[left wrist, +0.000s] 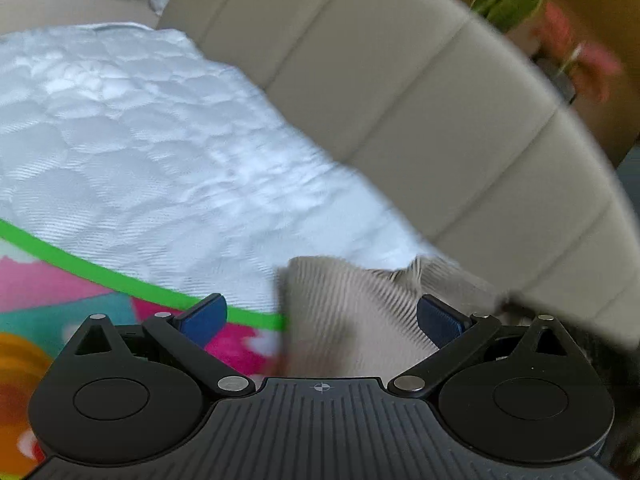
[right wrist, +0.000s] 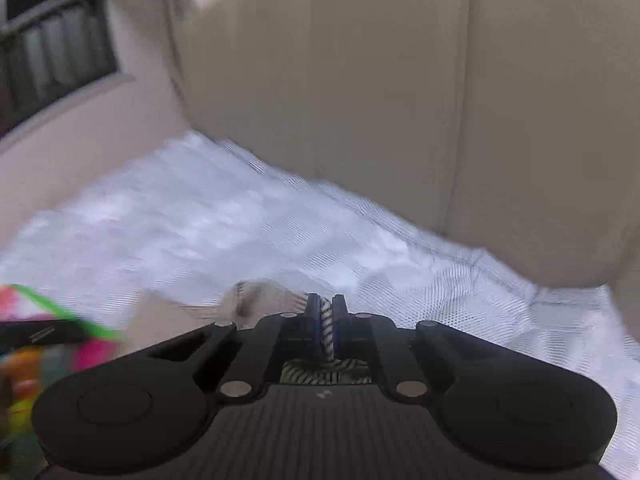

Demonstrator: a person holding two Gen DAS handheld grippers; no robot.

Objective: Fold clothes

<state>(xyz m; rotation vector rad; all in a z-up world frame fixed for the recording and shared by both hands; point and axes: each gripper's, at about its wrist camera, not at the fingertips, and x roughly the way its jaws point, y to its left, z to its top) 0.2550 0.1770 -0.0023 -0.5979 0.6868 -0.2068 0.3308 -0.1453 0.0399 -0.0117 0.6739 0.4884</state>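
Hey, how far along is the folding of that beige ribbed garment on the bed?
Early. Done: the right gripper has shut on an edge of the beige ribbed garment. In hand: the left gripper is open, the garment between its fingers, pads not pressing. Left: no finished fold shows; the cloth looks bunched on the white mattress, beside a colourful mat.

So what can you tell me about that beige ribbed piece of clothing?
The beige ribbed garment looks like a soft knit with fine ridges. In the left wrist view it lies rumpled on the white quilted mattress, one edge over the colourful mat, between the open left tongs, whose blue pads stand clear of it. In the right wrist view the right tongs are shut on a fold of it. Its full shape is hidden.
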